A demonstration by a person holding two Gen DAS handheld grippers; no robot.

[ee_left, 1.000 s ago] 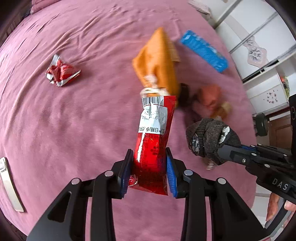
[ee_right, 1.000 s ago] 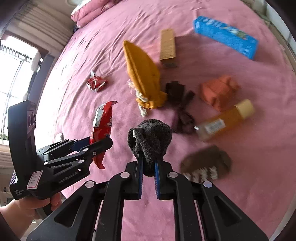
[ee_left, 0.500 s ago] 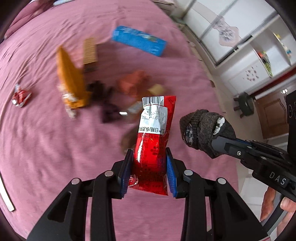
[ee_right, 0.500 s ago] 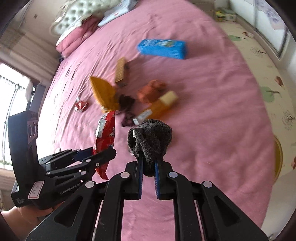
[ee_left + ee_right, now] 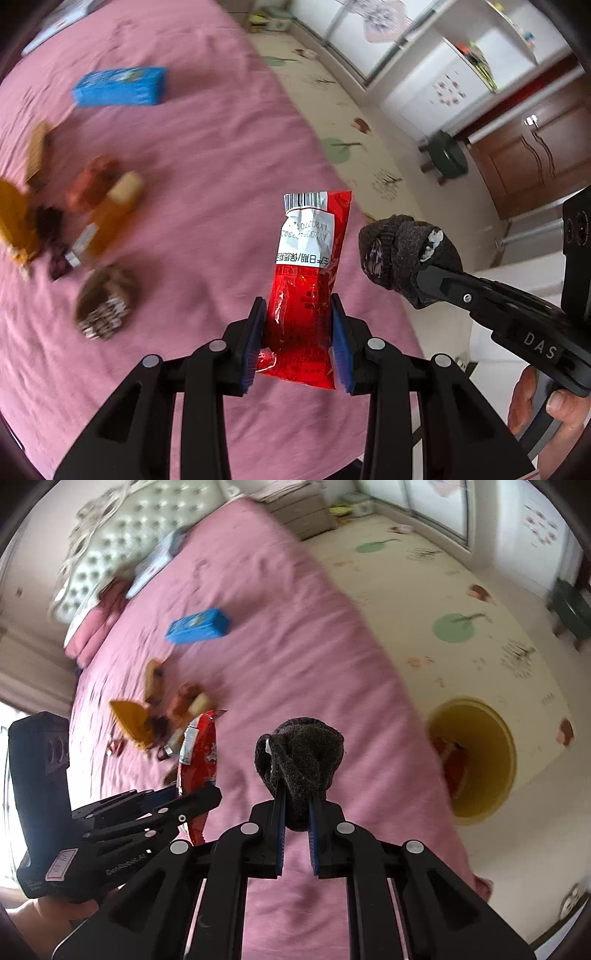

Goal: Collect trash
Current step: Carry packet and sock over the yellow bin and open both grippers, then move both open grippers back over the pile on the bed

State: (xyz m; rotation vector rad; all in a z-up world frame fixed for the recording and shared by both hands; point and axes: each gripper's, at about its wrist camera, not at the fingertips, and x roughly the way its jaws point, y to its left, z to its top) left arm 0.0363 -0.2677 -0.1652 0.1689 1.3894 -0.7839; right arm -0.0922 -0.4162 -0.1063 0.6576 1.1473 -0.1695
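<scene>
Above the pink bed (image 5: 207,155), the left hand-held gripper (image 5: 298,338) is clamped on a red snack wrapper (image 5: 308,280), and the right hand-held gripper (image 5: 296,821) is clamped on a dark balled sock (image 5: 301,755). Within the last second both have swung away from the clutter, which has slid to 9 o'clock in the left view, and the bed's edge and the patterned floor (image 5: 480,590) have come into sight. A yellow bin (image 5: 476,760) now shows at 3 o'clock in the right view, some red litter inside, so the carry to it looks nearly done. Beyond the bed edge the floor offers open room; a blue box (image 5: 120,86) and a bottle (image 5: 107,218) lie well behind.
</scene>
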